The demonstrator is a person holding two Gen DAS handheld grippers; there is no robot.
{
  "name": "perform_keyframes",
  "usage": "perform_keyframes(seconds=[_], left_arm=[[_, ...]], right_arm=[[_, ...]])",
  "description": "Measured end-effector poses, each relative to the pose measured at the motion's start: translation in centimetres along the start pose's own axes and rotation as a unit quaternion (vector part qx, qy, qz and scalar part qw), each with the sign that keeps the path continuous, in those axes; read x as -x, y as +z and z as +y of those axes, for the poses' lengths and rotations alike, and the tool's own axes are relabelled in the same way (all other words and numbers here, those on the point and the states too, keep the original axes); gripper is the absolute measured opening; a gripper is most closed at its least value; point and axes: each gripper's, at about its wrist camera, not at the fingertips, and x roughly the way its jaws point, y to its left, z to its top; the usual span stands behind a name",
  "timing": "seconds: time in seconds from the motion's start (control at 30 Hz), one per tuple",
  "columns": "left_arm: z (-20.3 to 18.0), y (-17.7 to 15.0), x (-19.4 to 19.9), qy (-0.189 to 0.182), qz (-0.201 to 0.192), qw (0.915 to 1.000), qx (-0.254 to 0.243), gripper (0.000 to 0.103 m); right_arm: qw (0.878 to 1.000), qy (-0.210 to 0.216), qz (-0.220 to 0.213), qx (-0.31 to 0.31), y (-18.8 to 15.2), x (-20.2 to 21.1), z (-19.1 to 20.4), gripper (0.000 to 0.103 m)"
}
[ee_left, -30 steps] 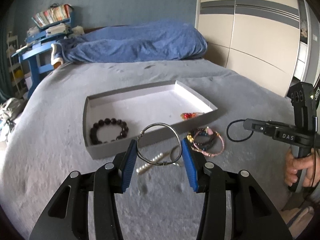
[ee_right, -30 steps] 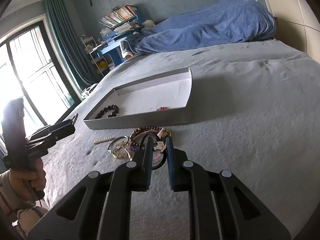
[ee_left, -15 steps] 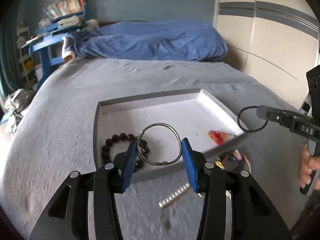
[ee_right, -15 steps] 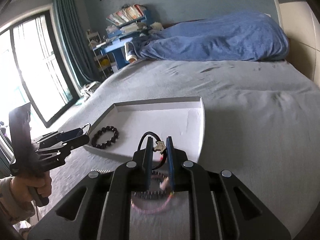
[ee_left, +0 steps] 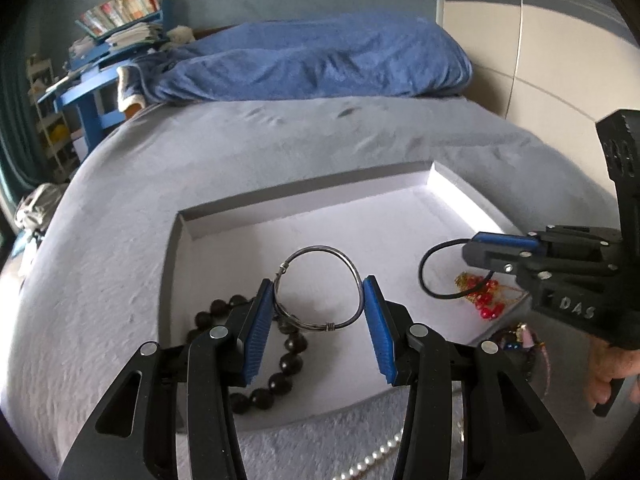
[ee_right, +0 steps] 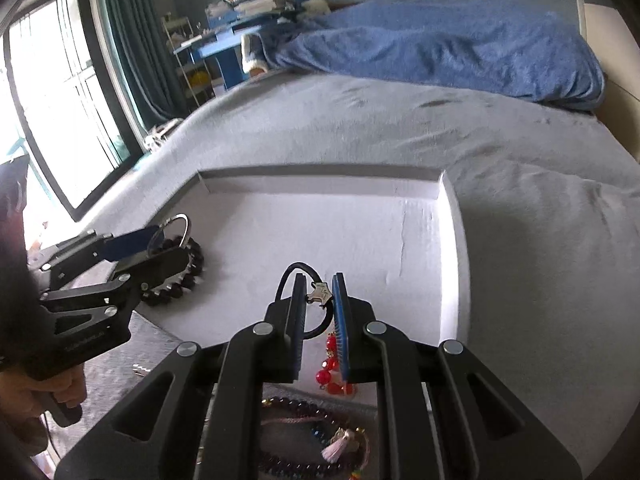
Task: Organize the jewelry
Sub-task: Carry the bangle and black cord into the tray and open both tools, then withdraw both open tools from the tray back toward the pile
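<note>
Partly done, by my reading. Inside the shallow grey cardboard tray [ee_left: 224, 220] a dark round-bead bracelet [ee_left: 280, 364] and a red beaded piece [ee_left: 484, 304] already lie. The left gripper [ee_left: 318, 316] pinches a silver wire bangle [ee_left: 318, 286] above it; the right gripper [ee_right: 320, 312] pinches a black cord bracelet [ee_right: 290, 276]. The white pearl strand [ee_left: 376, 456] and woven tasselled bracelets [ee_right: 304, 440] wait on the bed.

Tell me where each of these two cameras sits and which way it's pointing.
Left wrist: rides the left gripper, looking along its blue-padded fingers over the tray toward the blue duvet; the silver bangle sits between them.
Right wrist: rides the right gripper, facing the tray's far wall, fingers clamping a black cord bracelet.
Shared: tray, black bead bracelet, red beads, and each shows the other gripper.
</note>
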Motion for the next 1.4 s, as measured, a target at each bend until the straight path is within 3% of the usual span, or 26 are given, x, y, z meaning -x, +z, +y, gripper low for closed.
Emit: perform_keyframes(seconds=[0.33,0.43,0.5,0.7,1.1,1.4], left_arm=[[-1.4,-0.7,-2.3,-0.002,0.034,0.9992,-0.022,0.047],[-1.4,-0.8,-1.8,-0.002,0.027,0.9994,-0.022,0.054],[-1.4,-0.8,-1.3,-0.002,0.021,0.9996,-0.019,0.066],[-1.2,-1.2,1.0,-0.007,-0.009,0.9999,-0.009,0.078],[-1.0,-5.6,6.1,-0.030,-0.028,0.9991,0.016,0.080],[-0.9,-8.3,6.3,-0.042,0.003,0.9989,0.021,0.080]], right_arm=[[0.999,-0.019,0.028,0.013,-1.0,-1.6,-0.3,0.013],[0.999,-0.017,0.025,0.017,-1.1,-1.2,-0.1,0.015],[0.999,-0.018,0.019,0.022,-1.2,-0.7,0.0,0.027],[1.000,-0.013,-0.016,0.011,-2.4,2.0,0.0,0.044],[0.997,-0.012,-0.073,-0.018,-6.9,7.9,-1.3,0.055],[0.997,-0.010,-0.057,-0.043,-8.7,8.2,-2.1,0.056]])
